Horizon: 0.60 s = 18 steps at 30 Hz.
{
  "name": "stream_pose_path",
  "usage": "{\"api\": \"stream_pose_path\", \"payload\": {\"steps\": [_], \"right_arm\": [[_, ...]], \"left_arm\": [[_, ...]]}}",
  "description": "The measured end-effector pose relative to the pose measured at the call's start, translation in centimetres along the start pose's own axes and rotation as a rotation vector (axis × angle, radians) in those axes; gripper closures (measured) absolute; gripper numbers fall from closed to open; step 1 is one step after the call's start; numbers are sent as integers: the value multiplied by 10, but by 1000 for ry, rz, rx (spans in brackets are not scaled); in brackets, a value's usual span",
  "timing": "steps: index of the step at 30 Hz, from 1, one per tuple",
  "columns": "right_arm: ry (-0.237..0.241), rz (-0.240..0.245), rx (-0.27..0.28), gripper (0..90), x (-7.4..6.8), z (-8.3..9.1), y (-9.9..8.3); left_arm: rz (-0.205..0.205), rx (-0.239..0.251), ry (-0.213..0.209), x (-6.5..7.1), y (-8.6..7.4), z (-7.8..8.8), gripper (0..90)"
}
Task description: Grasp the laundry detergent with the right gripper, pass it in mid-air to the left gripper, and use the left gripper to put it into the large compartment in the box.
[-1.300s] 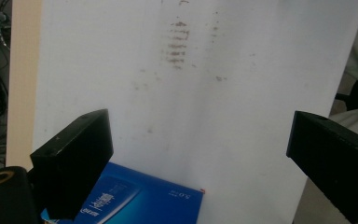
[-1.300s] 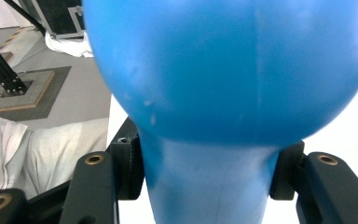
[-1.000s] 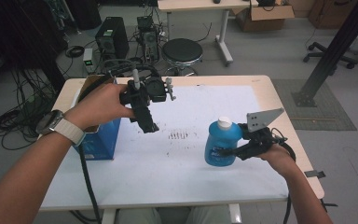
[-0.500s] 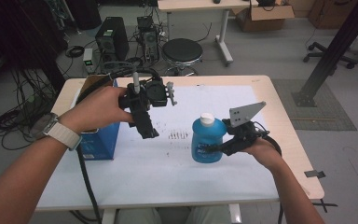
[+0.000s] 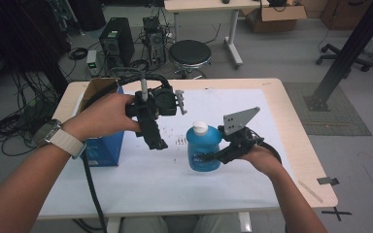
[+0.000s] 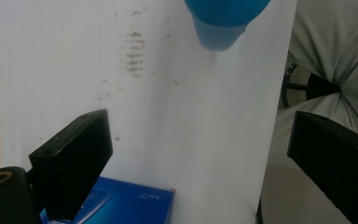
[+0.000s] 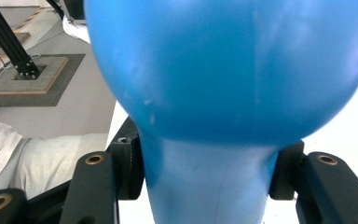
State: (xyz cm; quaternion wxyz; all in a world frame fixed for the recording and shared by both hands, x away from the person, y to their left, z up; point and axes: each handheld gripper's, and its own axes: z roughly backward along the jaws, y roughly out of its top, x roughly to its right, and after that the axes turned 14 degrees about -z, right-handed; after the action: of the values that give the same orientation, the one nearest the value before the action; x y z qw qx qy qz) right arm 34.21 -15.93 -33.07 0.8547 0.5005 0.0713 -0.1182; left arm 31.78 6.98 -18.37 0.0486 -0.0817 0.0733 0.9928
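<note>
Right gripper (image 5: 212, 156) fingers clamp the blue bottle (image 5: 203, 148) upright over the counter (image 5: 272, 104), right of the blue box (image 5: 102, 150); left gripper (image 5: 158, 144) fingers stand wide, empty, above the box.

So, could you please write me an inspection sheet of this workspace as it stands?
Surface: table under a white sheet with dark smudges.
Job's things: blue bottle, white cap on, upright; whether it touches the sheet can't be told.
Clutter: blue box at the left edge.
Grippers: right gripper shut on the bottle's waist; left gripper held above the sheet, jaws open, nothing between them.
Cables: black cable trails from the left gripper over the near edge.
Surroundings: stool, computer tower, floor cables behind.
</note>
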Motion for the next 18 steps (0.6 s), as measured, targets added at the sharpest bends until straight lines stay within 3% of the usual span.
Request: {"api": "stream_pose_path", "payload": {"steps": [18], "right_arm": [[41, 17, -18, 442, -1, -34, 8]], "left_arm": [[-6, 0, -27, 2, 0, -6, 71]]}}
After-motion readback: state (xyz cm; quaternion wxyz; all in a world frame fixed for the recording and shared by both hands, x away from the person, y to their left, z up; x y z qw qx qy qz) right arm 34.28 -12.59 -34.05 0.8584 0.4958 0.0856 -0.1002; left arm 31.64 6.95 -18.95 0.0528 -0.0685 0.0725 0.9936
